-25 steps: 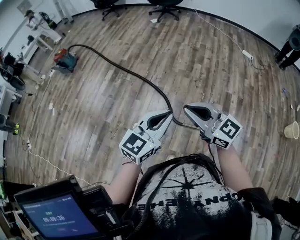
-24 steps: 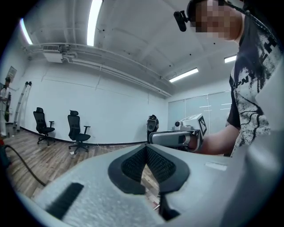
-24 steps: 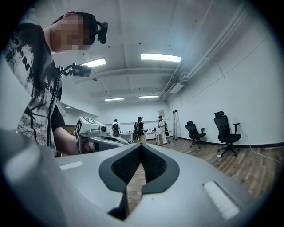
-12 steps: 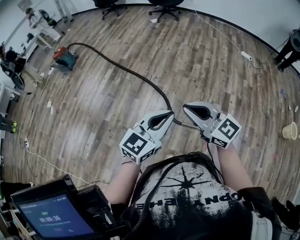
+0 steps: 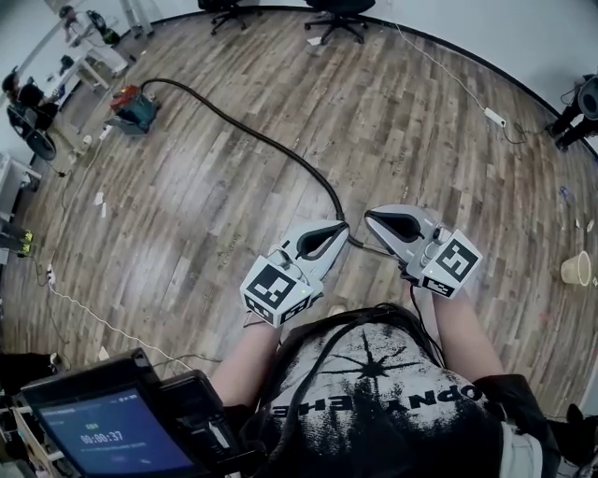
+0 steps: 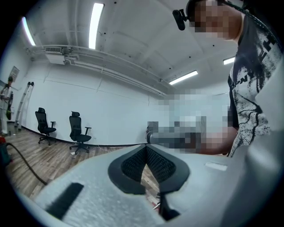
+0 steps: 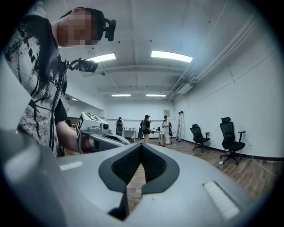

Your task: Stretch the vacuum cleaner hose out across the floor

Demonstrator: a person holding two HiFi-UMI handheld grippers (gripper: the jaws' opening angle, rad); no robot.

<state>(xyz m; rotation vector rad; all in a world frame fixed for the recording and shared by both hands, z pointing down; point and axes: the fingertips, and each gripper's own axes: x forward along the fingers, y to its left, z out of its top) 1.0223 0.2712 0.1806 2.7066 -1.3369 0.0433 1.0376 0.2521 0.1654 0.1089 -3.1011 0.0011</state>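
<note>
Change from a second ago: in the head view the floor has slid a little. The vacuum cleaner (image 5: 131, 105) and the office chairs (image 5: 336, 14) sit nearer the top edge and the cup (image 5: 576, 268) sits slightly lower. Both grippers keep the same place in front of the chest. The timer on the screen (image 5: 117, 439) is one count further on.
Left gripper (image 5: 345, 226): held level, jaws closed tip to tip, nothing between them.
Right gripper (image 5: 368, 216): held level, jaws closed tip to tip, nothing between them. Its tips are near the left gripper's, with a small gap.
Hose (image 5: 262, 140): black, lying on the floor. It runs from the vacuum cleaner at far left in one long curve towards the person and bends just ahead of the grippers. Its near end passes under the gap between them and goes out of sight below the right gripper.
Floor (image 5: 206, 215): grey-brown wood planks, with a few scraps of litter. A white power strip (image 5: 492, 115) with its cord lies at right, and a thin white cable (image 5: 93, 317) at left.
Room: large, with white walls and strip lights (image 7: 171, 56) on the ceiling. Tables (image 5: 93, 61) stand at far left. In the right gripper view a few people (image 7: 145, 127) stand at the far end, with a stepladder (image 7: 179, 126) beside them.
</note>
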